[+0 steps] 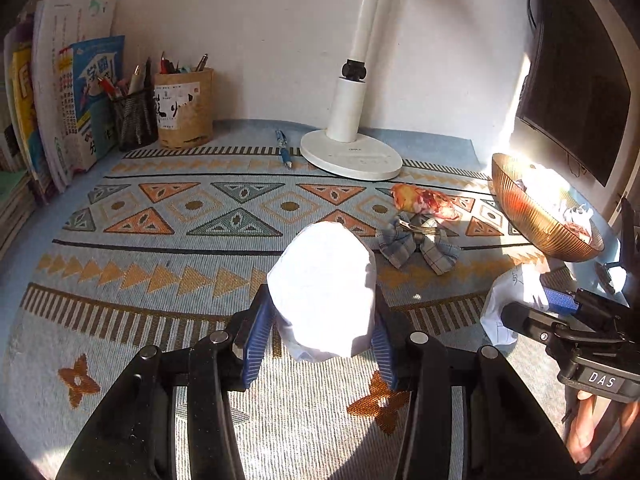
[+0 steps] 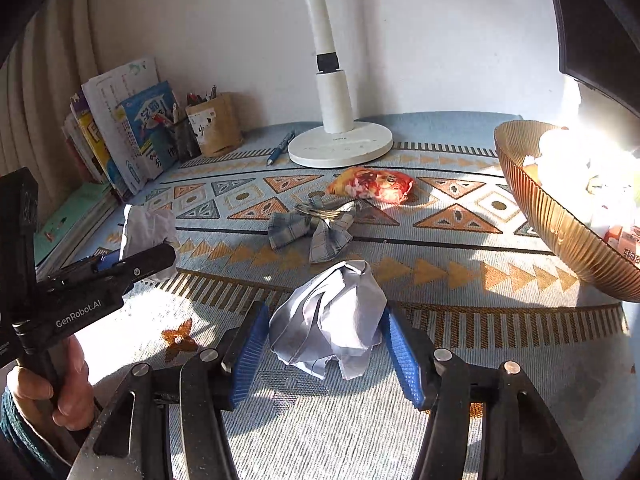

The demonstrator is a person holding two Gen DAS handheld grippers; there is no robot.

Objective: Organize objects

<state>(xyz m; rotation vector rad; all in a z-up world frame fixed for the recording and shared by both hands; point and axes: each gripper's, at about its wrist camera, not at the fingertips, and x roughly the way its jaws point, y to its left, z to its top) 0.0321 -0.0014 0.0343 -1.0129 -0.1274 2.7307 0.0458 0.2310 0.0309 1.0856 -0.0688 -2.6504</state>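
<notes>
My left gripper (image 1: pixel 322 312) is shut on a crumpled white paper ball (image 1: pixel 324 276), lifted above the patterned cloth. My right gripper (image 2: pixel 326 328) is shut on a second crumpled paper ball (image 2: pixel 332 304), its blue pads (image 2: pixel 250 352) against both sides. In the left wrist view the right gripper (image 1: pixel 530 304) with its paper (image 1: pixel 506 292) sits at the right edge, just in front of the ribbed amber bowl (image 1: pixel 532 216). The right wrist view shows the left gripper (image 2: pixel 140 250) and its paper (image 2: pixel 146 224) at the left, held by a hand.
The amber bowl (image 2: pixel 560 232) at the right holds crumpled paper and wrappers. On the cloth lie a red snack packet (image 2: pixel 372 184), a plaid bow clip (image 2: pixel 316 228) and a blue pen (image 2: pixel 280 148). The white lamp base (image 2: pixel 340 148), pen holders (image 1: pixel 184 108) and books (image 1: pixel 68 100) stand at the back.
</notes>
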